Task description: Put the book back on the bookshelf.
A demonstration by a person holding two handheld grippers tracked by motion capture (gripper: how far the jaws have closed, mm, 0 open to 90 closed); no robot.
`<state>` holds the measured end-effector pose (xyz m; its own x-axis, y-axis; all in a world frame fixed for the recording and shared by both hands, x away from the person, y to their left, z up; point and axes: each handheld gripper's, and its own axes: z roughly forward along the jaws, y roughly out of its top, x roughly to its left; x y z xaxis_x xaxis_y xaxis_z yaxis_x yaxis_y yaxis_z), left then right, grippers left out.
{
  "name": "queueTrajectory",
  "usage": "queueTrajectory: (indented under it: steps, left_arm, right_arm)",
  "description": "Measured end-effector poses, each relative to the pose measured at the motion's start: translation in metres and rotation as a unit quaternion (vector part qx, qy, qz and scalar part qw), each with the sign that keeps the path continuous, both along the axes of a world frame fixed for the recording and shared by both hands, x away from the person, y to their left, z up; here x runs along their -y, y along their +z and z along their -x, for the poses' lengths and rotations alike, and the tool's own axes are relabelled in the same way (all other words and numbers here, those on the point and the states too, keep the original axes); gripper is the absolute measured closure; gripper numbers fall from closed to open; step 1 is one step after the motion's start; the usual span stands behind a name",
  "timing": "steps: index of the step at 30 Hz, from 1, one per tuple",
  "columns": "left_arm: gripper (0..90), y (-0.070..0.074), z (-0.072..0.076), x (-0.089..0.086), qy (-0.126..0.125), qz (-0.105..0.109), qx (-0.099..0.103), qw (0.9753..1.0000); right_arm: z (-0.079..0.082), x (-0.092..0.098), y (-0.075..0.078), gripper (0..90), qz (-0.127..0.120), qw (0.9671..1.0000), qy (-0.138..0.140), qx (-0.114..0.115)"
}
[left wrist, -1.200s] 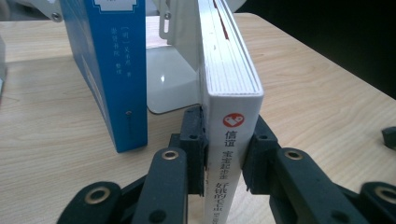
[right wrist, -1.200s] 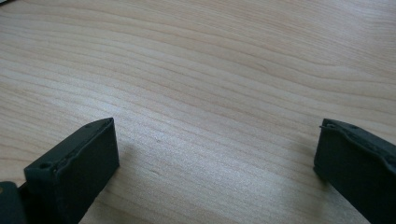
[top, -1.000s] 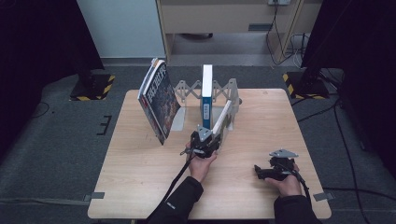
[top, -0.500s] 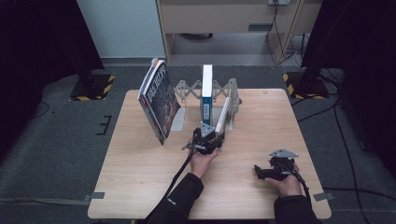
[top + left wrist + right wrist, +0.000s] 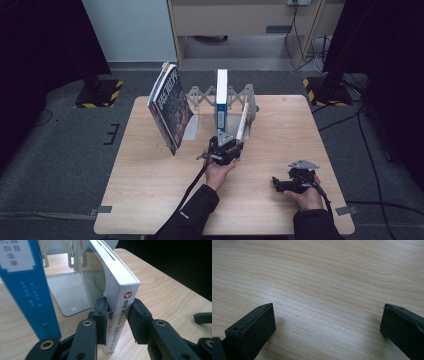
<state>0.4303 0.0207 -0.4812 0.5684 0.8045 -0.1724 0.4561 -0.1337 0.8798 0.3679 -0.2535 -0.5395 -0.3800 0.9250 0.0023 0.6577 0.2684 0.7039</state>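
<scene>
Books numbered three on the pale wooden desk (image 5: 150,200): a large picture-covered book (image 5: 169,114) leaning near the far left corner, a tall blue-spined book (image 5: 27,287) upright in the grey metal accordion bookend rack (image 5: 240,97), and a white-spined paperback (image 5: 120,302) tilted just right of it. The left gripper (image 5: 117,315) had its black ribbed fingers (image 5: 101,315) clamped on that paperback's spine, near mid-desk. The right gripper (image 5: 327,322) lay near the front right corner, fingers spread wide over bare wood.
</scene>
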Motion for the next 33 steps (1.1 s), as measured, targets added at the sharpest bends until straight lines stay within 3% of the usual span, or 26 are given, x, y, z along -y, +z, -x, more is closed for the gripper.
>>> queueTrajectory:
  steps: [3,8,13,22,29,33]
  left_arm:
    - [68.3,0.001,-0.007,0.003,0.003,-0.005,-0.001,1.0]
    - [67.6,0.0,-0.02,0.005,-0.002,0.005,-0.006,1.0]
    - [65.2,-0.002,-0.024,0.009,-0.028,-0.001,0.008,0.9996]
    - [63.6,-0.004,-0.035,0.012,-0.028,0.01,0.002,0.9995]
    - [65.9,-0.003,-0.026,0.01,-0.041,-0.009,0.016,0.999]
    - [67.7,-0.003,-0.027,0.012,-0.033,-0.007,0.009,0.9994]
  right_arm:
    - [0.0,0.0,0.0,0.2,0.0,1.0,0.0,0.0]
    - [0.0,0.0,0.0,0.2,-0.001,1.0,0.0,-0.001]
    - [0.0,0.0,0.0,0.2,-0.001,1.0,0.0,-0.001]
    - [0.0,0.0,0.0,0.2,-0.001,1.0,0.0,-0.001]
    - [0.0,0.0,0.0,0.3,-0.001,1.0,-0.001,0.0]
    - [0.001,-0.001,0.0,0.3,-0.001,1.0,-0.002,-0.001]
